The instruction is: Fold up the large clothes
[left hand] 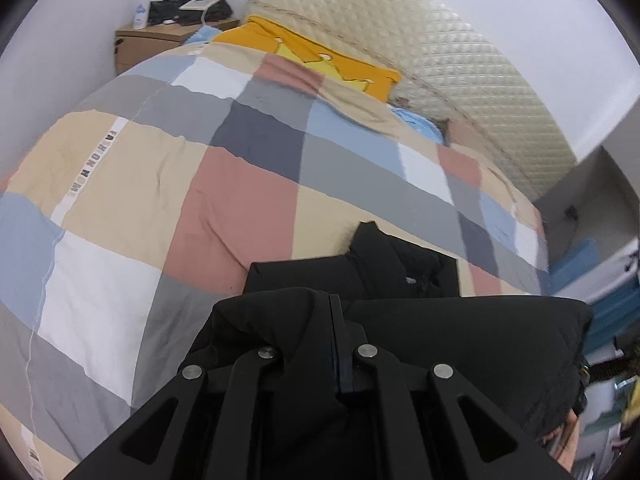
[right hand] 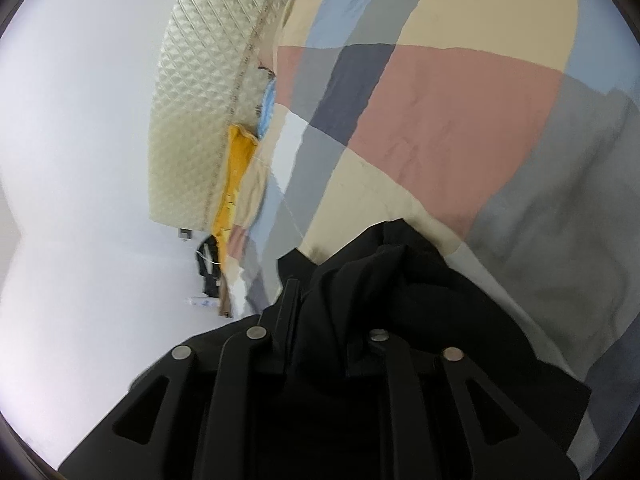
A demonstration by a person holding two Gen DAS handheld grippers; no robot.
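Checkered patchwork duvet (left hand: 224,184) covers the whole bed, with a quilted cream headboard (left hand: 440,64) and a yellow pillow (left hand: 320,56) at the far end. Black garment (left hand: 460,332) sits bunched on the near edge of the bed — both grippers have it. Left gripper (left hand: 320,344) jaws are pinched tight on a fold, and the right gripper (right hand: 332,320) jaws are clamped on cloth too.

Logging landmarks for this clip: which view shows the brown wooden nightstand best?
The left wrist view. The brown wooden nightstand sits upright at top left, its top and front visible, carrying a white bottle and dark items. The right wrist view shows only a thin brown sliver past the patchwork quilt edge.
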